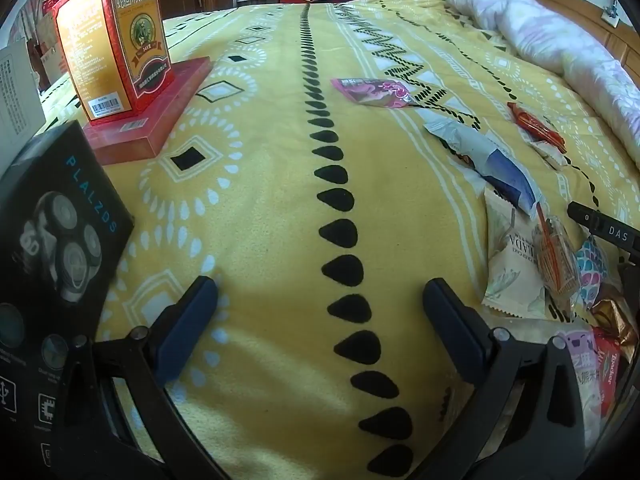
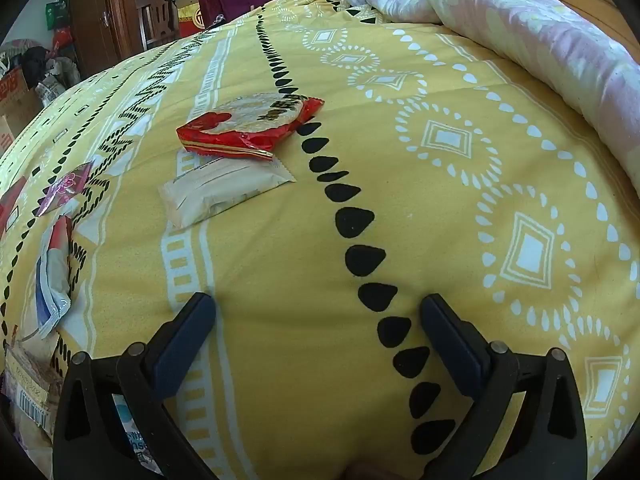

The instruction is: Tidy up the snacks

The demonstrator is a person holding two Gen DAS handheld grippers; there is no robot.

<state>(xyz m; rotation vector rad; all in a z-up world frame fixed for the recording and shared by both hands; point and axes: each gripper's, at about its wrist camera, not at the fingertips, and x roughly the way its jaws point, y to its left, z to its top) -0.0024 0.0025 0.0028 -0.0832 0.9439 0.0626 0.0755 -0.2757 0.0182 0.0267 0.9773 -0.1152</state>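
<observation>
Covering bed, yellow patterned blanket [image 1: 260, 208], scattered snacks [image 2: 250, 126]

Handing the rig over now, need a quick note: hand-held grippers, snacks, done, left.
Left hand-held gripper: open, empty, over bare yellow bedspread.
Right hand-held gripper: open, empty, over the bedspread too.
Snacks: red round-cracker pack leans on a pale packet ahead of the right gripper. Pink packet, blue-grey pouch and red packet lie scattered on the left gripper's right side; a heap of mixed packets sits nearer.
Orange carton stands on a flat red box.
Done: nothing visibly sorted.
Left: gather all the snacks.
</observation>
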